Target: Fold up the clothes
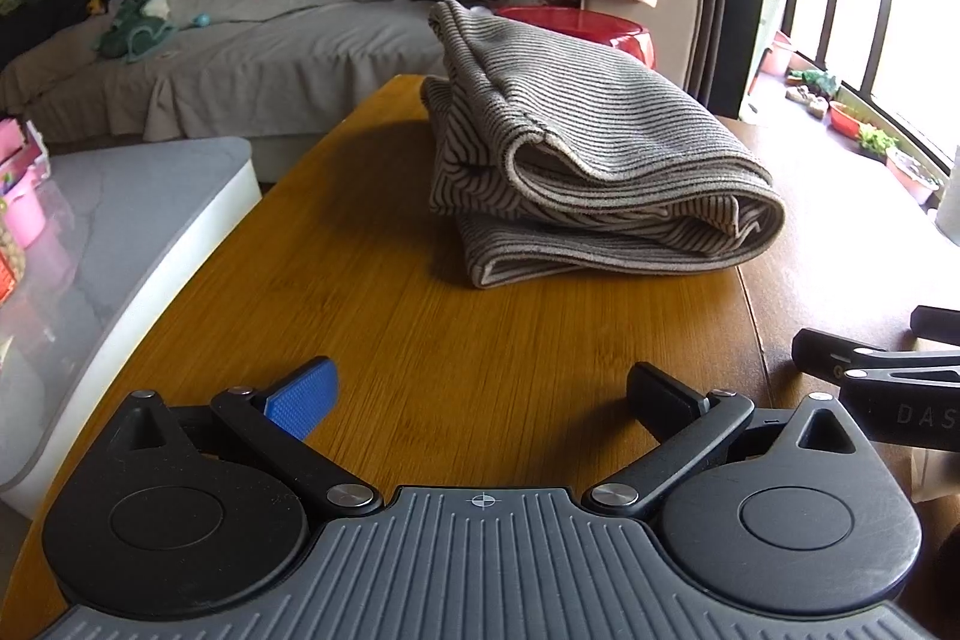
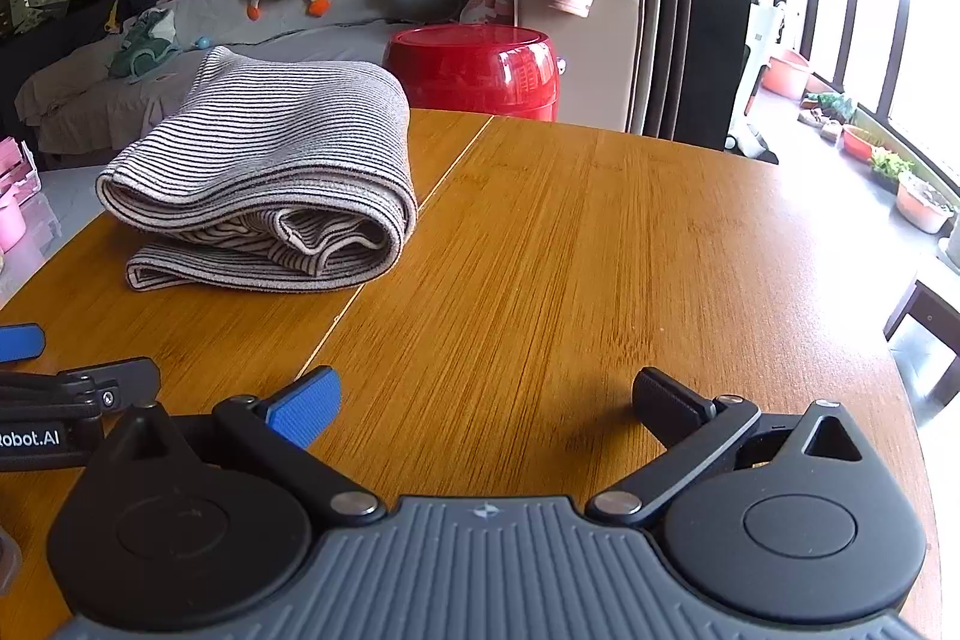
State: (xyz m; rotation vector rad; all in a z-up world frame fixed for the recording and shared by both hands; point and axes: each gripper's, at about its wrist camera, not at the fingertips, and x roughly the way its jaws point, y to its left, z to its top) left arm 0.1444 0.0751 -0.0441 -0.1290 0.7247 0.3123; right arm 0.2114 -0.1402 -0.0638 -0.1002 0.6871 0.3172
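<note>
A grey garment with thin black stripes [image 1: 594, 160] lies folded in a thick bundle on the wooden table [image 1: 420, 340]. It also shows in the right wrist view [image 2: 270, 172], at the left of the table [image 2: 600, 250]. My left gripper [image 1: 480, 394] is open and empty, low over the table, a short way in front of the bundle. My right gripper [image 2: 486, 400] is open and empty, to the right of the bundle. Each gripper shows at the edge of the other's view: the right one [image 1: 888, 370] and the left one [image 2: 36, 382].
A red round stool [image 2: 474, 67] stands behind the table. A grey sofa [image 1: 240, 40] with plush toys lies beyond. A white low table [image 1: 90, 250] is at the left. The table edge curves away on the right, with floor and plant pots [image 2: 918, 202] beyond.
</note>
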